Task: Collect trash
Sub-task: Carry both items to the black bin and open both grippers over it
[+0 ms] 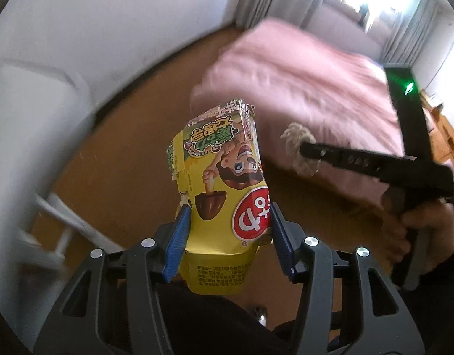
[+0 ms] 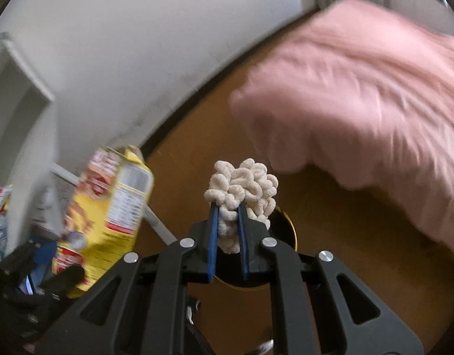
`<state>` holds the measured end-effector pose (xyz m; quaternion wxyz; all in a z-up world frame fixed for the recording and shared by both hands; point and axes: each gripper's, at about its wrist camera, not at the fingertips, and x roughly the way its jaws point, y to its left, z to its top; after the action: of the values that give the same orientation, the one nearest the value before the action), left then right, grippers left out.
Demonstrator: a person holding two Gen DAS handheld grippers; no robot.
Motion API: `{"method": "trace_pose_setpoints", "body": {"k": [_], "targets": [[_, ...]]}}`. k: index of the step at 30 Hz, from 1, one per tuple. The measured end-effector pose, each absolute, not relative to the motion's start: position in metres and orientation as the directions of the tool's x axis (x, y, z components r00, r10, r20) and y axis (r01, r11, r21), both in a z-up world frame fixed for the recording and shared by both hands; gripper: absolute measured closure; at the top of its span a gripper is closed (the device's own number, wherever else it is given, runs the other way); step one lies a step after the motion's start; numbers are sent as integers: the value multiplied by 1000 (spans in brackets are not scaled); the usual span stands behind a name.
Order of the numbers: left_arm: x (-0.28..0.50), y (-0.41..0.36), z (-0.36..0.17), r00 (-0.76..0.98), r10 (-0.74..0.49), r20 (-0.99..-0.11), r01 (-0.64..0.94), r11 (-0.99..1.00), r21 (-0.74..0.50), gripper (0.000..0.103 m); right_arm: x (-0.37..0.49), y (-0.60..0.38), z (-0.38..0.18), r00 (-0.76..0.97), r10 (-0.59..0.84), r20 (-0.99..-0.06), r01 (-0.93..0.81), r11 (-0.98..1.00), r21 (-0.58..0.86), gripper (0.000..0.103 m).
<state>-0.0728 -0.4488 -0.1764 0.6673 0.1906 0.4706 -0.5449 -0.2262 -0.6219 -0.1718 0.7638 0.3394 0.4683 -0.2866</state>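
Two loads aloft over brown floor, crumpled yellow cardboard snack box (image 1: 218, 189) pinched in left gripper (image 1: 230, 236), cream knobbly puff clump (image 2: 241, 189) clamped in right gripper (image 2: 228, 230), crumbling likely if squeezed.

Crumpled yellow snack box (image 1: 221, 183), cream knobbly clump (image 2: 241, 189), both aloft

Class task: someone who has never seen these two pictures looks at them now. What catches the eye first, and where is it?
The crumpled yellow snack box fills the centre, clamped in the left gripper. The right gripper pinches a knobbly cream wad above a dark round bin. A pink bedspread lies behind.
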Motion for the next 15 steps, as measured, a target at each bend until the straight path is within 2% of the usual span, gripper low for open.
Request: {"method": "trace_pose_setpoints", "body": {"k": [5, 11, 14, 15], "targets": [[-68, -486, -245, -87, -450, -889, 892, 362, -271, 51, -228, -628, -227, 336, 1, -942, 775, 568, 277, 90], [-78, -493, -258, -104, -425, -899, 898, 349, -269, 49, -223, -630, -241, 324, 38, -945, 778, 557, 289, 90], [-79, -501, -260, -111, -435, -894, 898, 341, -277, 44, -222, -636, -243, 332, 37, -943, 778, 554, 296, 90], [-77, -501, -260, -109, -440, -891, 899, 339, -277, 37, -222, -636, -241, 334, 31, -942, 780, 552, 295, 90]]}}
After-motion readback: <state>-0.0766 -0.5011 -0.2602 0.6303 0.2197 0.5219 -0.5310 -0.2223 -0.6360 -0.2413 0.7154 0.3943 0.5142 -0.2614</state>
